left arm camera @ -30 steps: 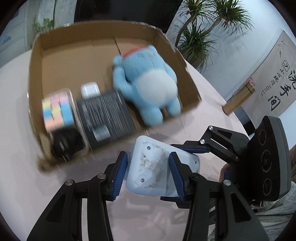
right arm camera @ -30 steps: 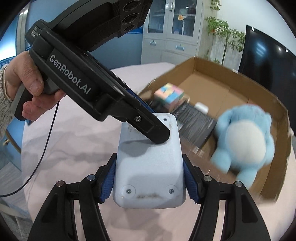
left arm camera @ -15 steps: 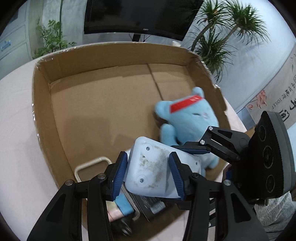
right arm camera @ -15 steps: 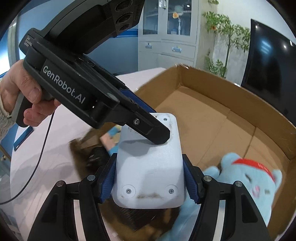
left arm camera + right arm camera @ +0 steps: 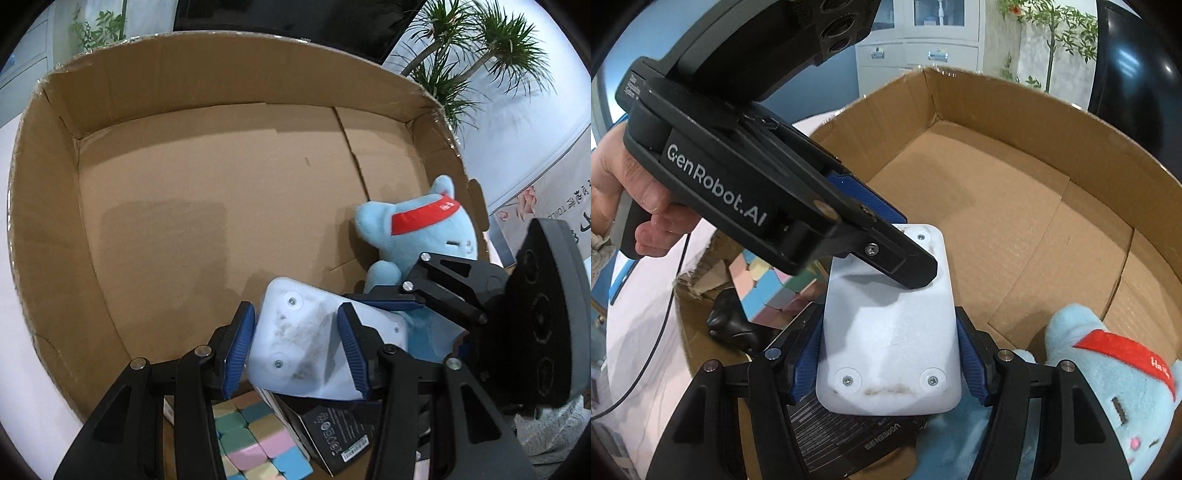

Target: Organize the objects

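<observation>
Both grippers hold one white plastic device (image 5: 295, 343) (image 5: 890, 339) over the open cardboard box (image 5: 55, 229) (image 5: 997, 110). My left gripper (image 5: 295, 350) is shut on one end of it. My right gripper (image 5: 890, 365) is shut on the other end, and in the right wrist view the left gripper's finger lies over the device's top. Below it in the box lie a blue plush toy with a red headband (image 5: 424, 229) (image 5: 1108, 373), a black packet (image 5: 332, 428) (image 5: 842, 432) and a pastel colour cube (image 5: 251, 435) (image 5: 768, 288).
A black rounded object (image 5: 731, 325) lies in the box's near corner beside the cube. The box floor beyond the device is bare cardboard (image 5: 221, 206). The box stands on a pale pink table (image 5: 646, 332). A palm plant (image 5: 472, 48) and a screen stand behind.
Both grippers have carried the white device forward from the table in front of the box to above the box's inside. The grip has not changed.
</observation>
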`<state>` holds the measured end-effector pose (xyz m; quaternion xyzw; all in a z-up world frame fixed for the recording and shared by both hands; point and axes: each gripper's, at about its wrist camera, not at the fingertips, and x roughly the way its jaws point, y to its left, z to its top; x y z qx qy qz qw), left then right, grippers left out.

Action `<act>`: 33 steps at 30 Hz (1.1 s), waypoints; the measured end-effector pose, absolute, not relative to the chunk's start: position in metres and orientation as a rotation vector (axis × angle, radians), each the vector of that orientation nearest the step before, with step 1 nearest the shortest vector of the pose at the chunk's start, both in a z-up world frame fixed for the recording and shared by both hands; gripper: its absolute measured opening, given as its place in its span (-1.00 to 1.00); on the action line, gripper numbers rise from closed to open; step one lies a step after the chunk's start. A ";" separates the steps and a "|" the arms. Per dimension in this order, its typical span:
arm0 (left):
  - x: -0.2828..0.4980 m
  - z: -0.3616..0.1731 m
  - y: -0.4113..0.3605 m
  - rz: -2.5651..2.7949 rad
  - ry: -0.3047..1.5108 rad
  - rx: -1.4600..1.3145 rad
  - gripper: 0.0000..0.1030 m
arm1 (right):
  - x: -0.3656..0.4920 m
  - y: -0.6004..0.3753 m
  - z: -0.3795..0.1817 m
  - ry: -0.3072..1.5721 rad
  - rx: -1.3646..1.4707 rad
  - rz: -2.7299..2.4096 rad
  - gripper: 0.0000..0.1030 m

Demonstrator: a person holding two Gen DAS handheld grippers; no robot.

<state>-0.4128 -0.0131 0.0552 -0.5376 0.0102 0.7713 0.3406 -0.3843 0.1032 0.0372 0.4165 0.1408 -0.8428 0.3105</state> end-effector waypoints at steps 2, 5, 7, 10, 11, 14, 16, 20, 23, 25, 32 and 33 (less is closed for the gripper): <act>-0.414 0.054 -0.014 2.008 0.011 -1.404 -0.14 | -0.386 0.101 0.036 0.360 1.115 -2.226 0.25; -0.414 0.054 -0.016 2.037 0.015 -1.424 -0.11 | -0.384 0.101 0.039 0.363 1.116 -2.252 0.25; -0.414 0.058 -0.019 2.062 0.016 -1.430 0.03 | -0.379 0.104 0.042 0.371 1.117 -2.273 0.27; -0.407 0.074 -0.030 2.087 -0.024 -1.407 0.41 | -0.377 0.108 0.051 0.353 1.108 -2.310 0.29; -0.402 0.082 -0.034 2.099 -0.034 -1.391 0.49 | -0.376 0.110 0.056 0.333 1.100 -2.322 0.33; -0.379 0.109 -0.042 2.191 -0.019 -1.341 0.69 | -0.359 0.119 0.076 0.271 1.064 -2.371 0.46; -0.359 0.124 -0.047 2.228 -0.026 -1.316 0.70 | -0.340 0.125 0.090 0.236 1.027 -2.399 0.47; -0.301 0.144 -0.060 2.429 0.036 -1.254 0.72 | -0.298 0.131 0.106 0.194 0.987 -2.491 0.54; -0.240 0.149 -0.067 2.602 0.075 -1.112 0.72 | -0.252 0.134 0.111 0.175 0.976 -2.599 0.58; -0.196 0.145 -0.067 2.673 0.093 -1.027 0.72 | -0.225 0.135 0.107 0.152 0.975 -2.657 0.59; -0.086 0.108 -0.070 2.873 -0.015 -0.932 0.98 | -0.130 0.156 0.074 -0.035 1.064 -2.802 0.81; -0.077 0.102 -0.070 2.868 -0.043 -0.934 0.98 | -0.118 0.161 0.068 -0.049 1.087 -2.828 0.88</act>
